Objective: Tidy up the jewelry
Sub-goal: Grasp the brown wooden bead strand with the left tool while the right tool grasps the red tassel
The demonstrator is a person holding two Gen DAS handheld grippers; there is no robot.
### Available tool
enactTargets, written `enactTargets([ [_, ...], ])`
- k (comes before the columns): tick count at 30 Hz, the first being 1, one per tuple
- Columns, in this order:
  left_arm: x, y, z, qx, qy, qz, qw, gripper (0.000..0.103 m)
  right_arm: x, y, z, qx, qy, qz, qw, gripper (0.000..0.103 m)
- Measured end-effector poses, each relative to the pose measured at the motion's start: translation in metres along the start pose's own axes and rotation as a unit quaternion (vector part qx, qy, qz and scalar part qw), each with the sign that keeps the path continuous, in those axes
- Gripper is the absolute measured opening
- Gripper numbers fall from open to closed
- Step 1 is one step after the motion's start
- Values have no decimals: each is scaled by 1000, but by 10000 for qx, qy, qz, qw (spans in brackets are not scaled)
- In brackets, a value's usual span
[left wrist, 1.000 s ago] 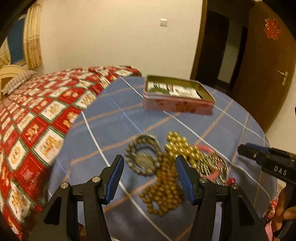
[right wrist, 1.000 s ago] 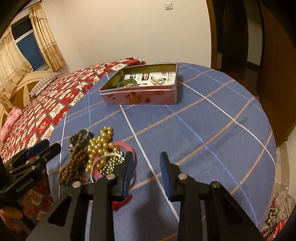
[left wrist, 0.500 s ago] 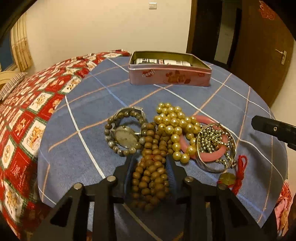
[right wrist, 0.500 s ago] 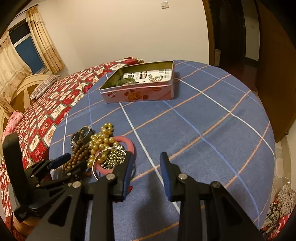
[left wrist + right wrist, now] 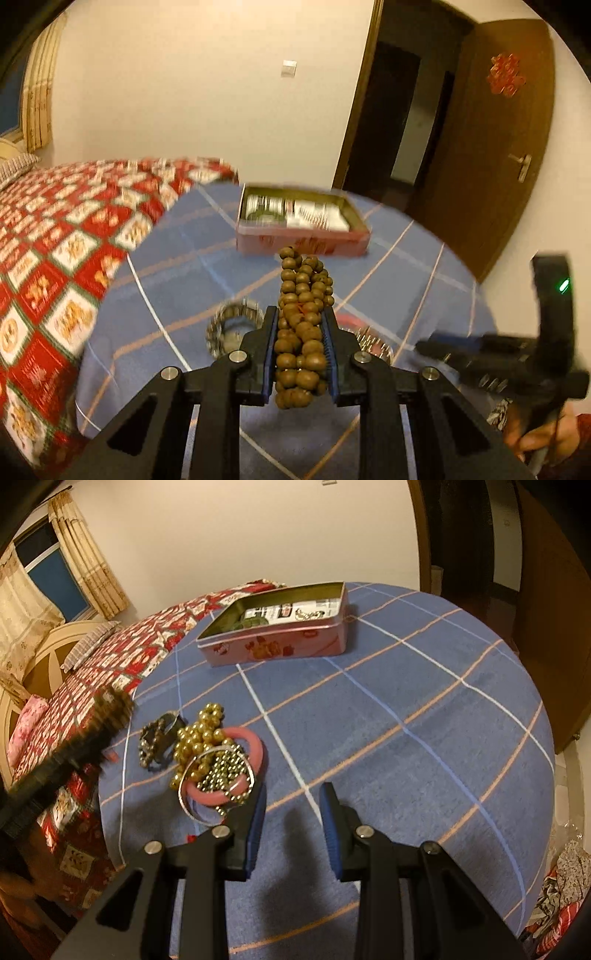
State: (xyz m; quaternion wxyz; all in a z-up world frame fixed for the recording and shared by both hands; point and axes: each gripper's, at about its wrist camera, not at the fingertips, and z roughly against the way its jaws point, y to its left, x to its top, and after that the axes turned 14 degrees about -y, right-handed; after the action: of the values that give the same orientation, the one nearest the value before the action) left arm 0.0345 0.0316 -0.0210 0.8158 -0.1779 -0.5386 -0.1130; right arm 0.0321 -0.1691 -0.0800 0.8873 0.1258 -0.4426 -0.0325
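My left gripper (image 5: pixel 299 325) is shut on the brown wooden bead string (image 5: pixel 301 317) and holds it lifted above the table; it shows blurred at the left of the right wrist view (image 5: pixel 107 709). A pink open tin (image 5: pixel 303 225) stands at the far side (image 5: pixel 273 627) with a few items inside. On the blue cloth lie a watch with a bead bracelet (image 5: pixel 159 738), gold pearls (image 5: pixel 199 734), a pink bangle (image 5: pixel 236 768), a silver bangle and small metal beads (image 5: pixel 221 771). My right gripper (image 5: pixel 291 805) is open and empty, just right of the pile.
The round table has a blue checked cloth (image 5: pixel 406 720). A bed with a red patterned cover (image 5: pixel 55 240) lies to the left. A brown door (image 5: pixel 498 147) stands at the right. Bags (image 5: pixel 561 886) lie on the floor beside the table.
My left gripper closed on the brown bead string and lifted it off the pile toward the tin. My right gripper stayed open beside the pile.
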Motion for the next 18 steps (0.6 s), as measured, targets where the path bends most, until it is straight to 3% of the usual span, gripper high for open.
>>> enactTargets([
  [3, 9, 0, 9, -26, -180, 6, 9998, 22, -4, 6, 1, 151, 47, 46, 9999, 34],
  [8, 7, 2, 7, 2, -147, 26, 9999, 22, -12, 23, -3, 463, 258, 157, 9985, 35],
  [15, 6, 5, 9, 69, -126, 63, 9999, 22, -30, 48, -19, 474, 611, 646, 9949, 35],
  [17, 6, 7, 9, 117, -124, 83, 9998, 22, -31, 51, -19, 426, 577, 774, 9944, 29],
  [18, 6, 9, 9, 131, -123, 106, 9998, 22, -31, 50, -18, 398, 560, 799, 9944, 14],
])
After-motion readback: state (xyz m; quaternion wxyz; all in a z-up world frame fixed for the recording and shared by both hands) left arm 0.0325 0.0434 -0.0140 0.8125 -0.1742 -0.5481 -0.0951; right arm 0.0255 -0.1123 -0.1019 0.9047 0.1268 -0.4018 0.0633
